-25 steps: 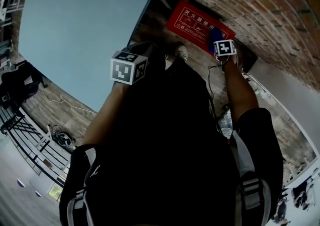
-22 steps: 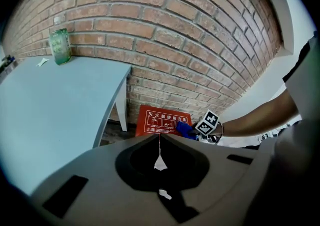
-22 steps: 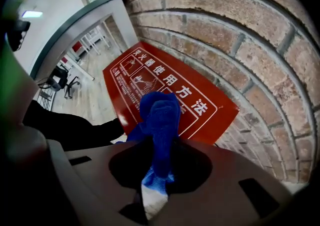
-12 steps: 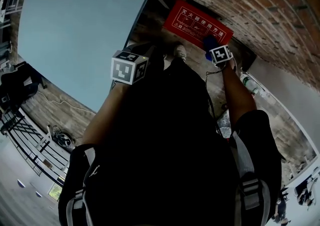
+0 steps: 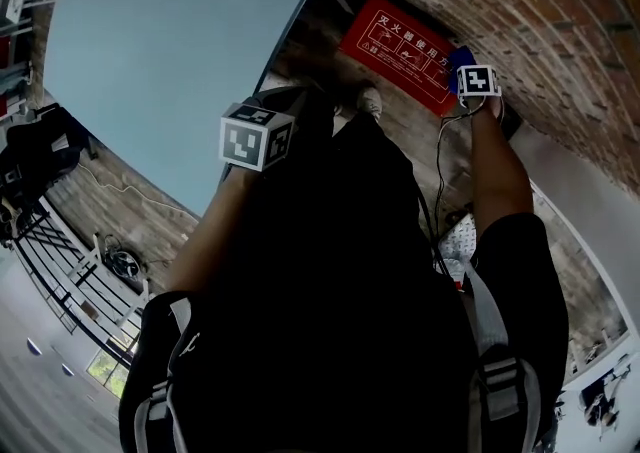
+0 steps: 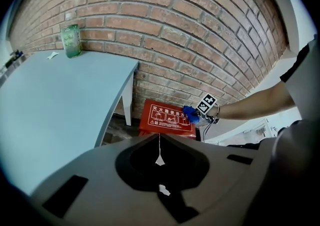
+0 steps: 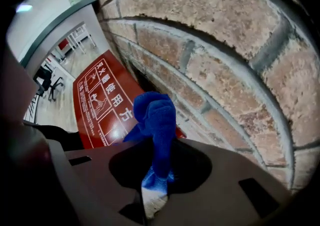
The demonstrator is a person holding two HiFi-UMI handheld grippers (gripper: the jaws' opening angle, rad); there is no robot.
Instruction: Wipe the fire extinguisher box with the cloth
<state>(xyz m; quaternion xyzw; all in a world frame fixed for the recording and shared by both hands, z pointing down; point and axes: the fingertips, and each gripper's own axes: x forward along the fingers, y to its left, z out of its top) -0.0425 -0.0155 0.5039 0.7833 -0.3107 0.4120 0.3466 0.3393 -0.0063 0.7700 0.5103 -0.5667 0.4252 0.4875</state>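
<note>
The red fire extinguisher box [image 5: 398, 49] with white print lies low against the brick wall. My right gripper [image 5: 464, 68] is at the box's right end, close to the wall, shut on a blue cloth [image 5: 459, 58]. In the right gripper view the cloth [image 7: 156, 120] bunches out of the jaws and rests at the edge of the box [image 7: 100, 101]. The left gripper [image 5: 258, 133] is held back near my body, well short of the box [image 6: 167, 118]. Its jaws [image 6: 159, 142] are shut with nothing in them. From there the cloth [image 6: 190, 114] shows on the box's right end.
A light blue table [image 5: 170, 51] stands left of the box, with a green glass [image 6: 71, 40] at its far corner. The brick wall [image 5: 540, 11] runs behind the box. My shoe [image 5: 370, 101] is on the floor just in front of the box. A cable hangs from the right gripper.
The right gripper with the cloth slid toward the box's near edge, then back out to its right end by the wall. The left gripper has stayed put.
</note>
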